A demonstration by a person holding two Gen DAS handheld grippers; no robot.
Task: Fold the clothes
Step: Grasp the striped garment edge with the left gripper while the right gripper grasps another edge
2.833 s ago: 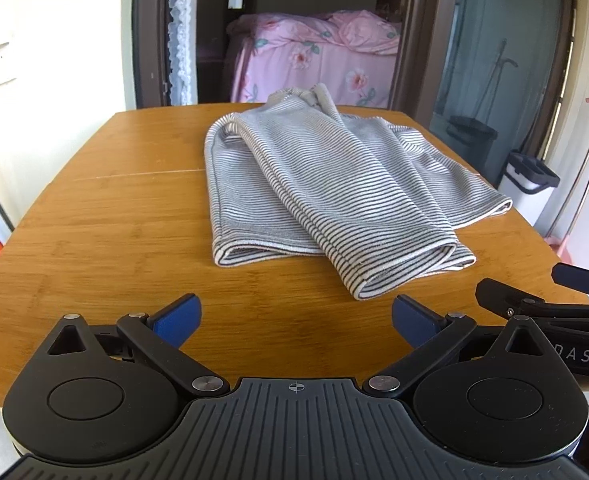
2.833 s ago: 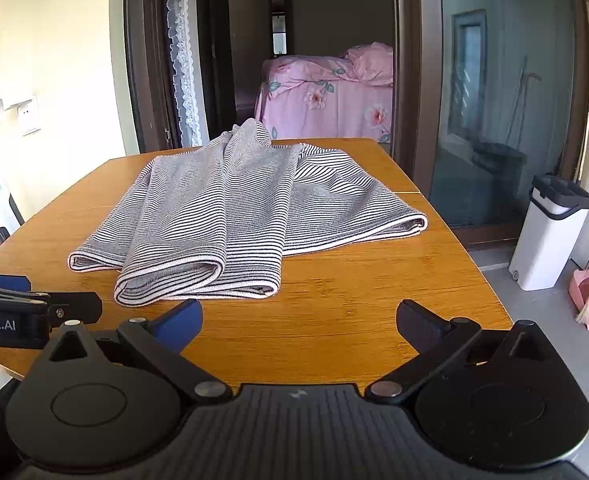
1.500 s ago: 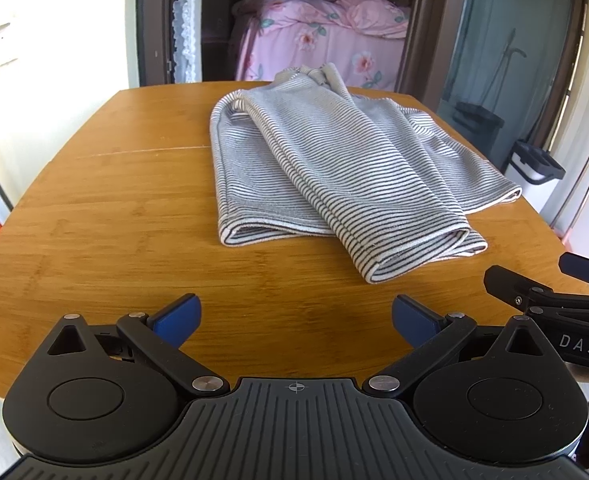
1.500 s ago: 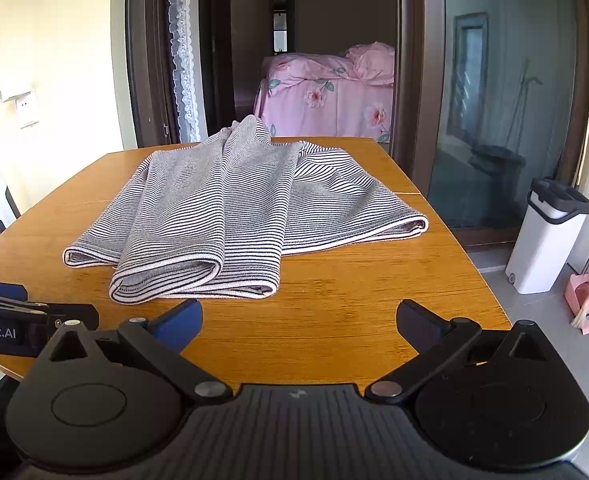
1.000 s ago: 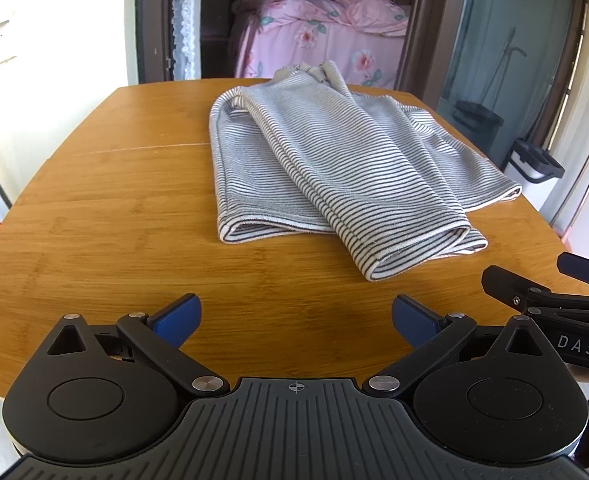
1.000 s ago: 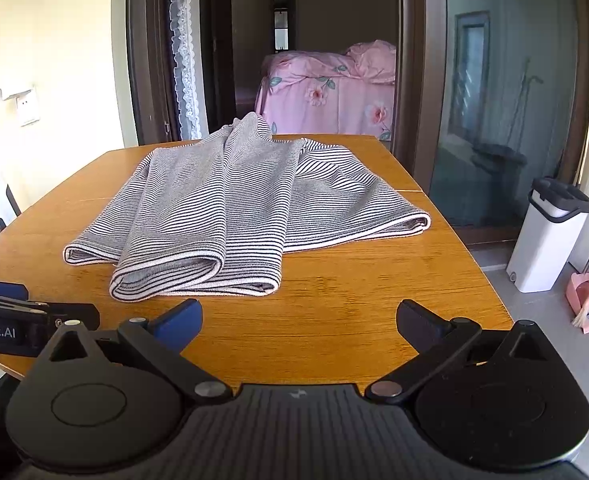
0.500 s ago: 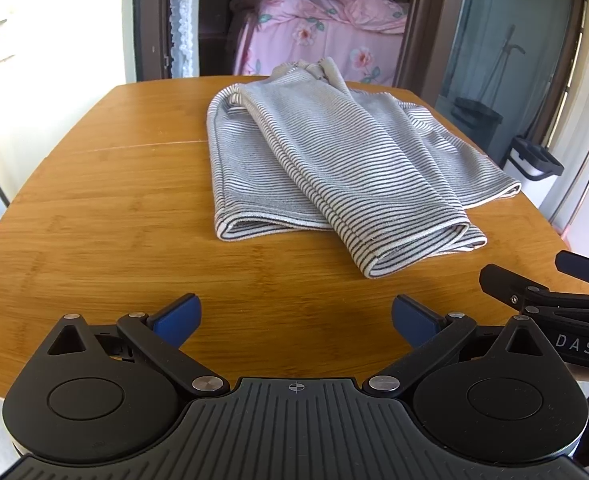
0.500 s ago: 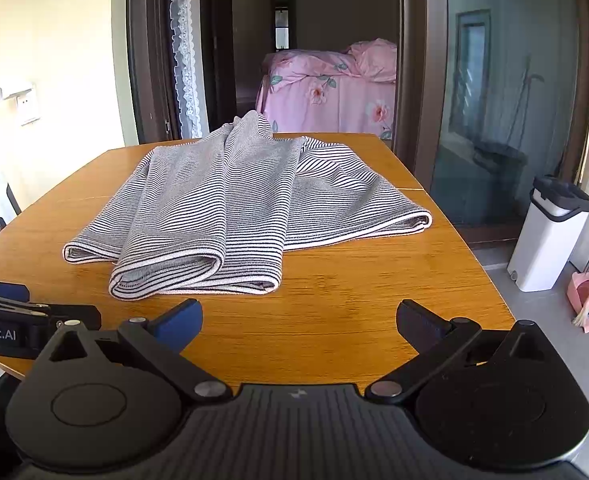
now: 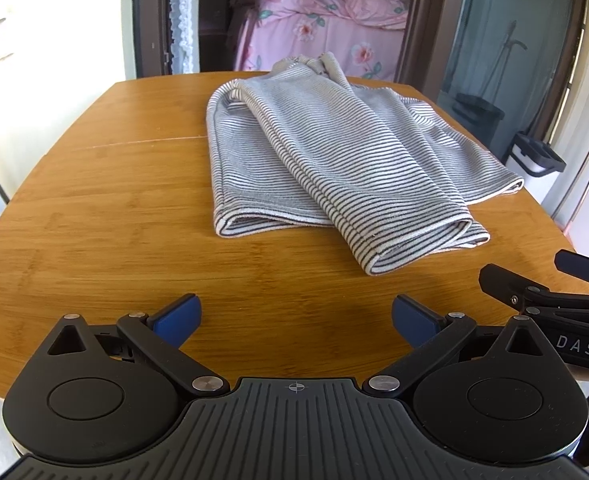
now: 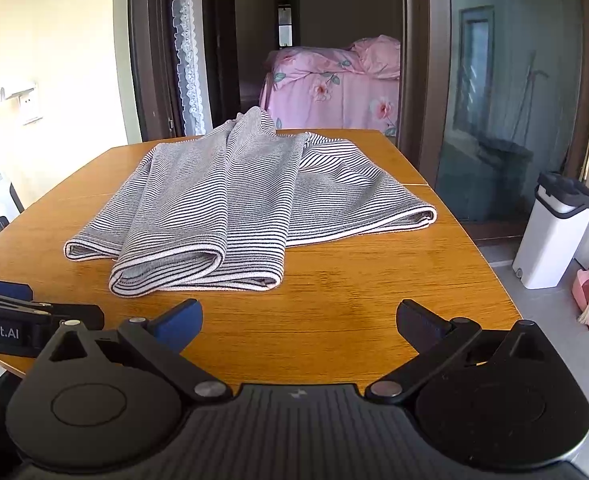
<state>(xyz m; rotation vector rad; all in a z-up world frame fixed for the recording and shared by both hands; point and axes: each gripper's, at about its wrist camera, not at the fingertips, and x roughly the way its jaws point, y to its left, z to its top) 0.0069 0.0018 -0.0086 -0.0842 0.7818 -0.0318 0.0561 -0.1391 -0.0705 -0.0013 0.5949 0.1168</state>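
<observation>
Two grippers, both w/ jaws spread and empty: left gripper (image 9: 296,316) and right gripper (image 10: 298,320) sit low at frame bottom, short of the cloth. Striped garment (image 9: 326,160) lies centre frame on wooden table (image 9: 94,220), partly folded, layers overlapping; near hems face the grippers, prob. for an easy pinch.

Striped garment (image 9: 334,168) far end hidden

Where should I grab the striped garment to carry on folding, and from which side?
Probably the near hem of the striped garment, where the folded panel's rolled end lies raised and open toward you. Come in low over the table from the near edge; both the left gripper and right gripper are open.
</observation>
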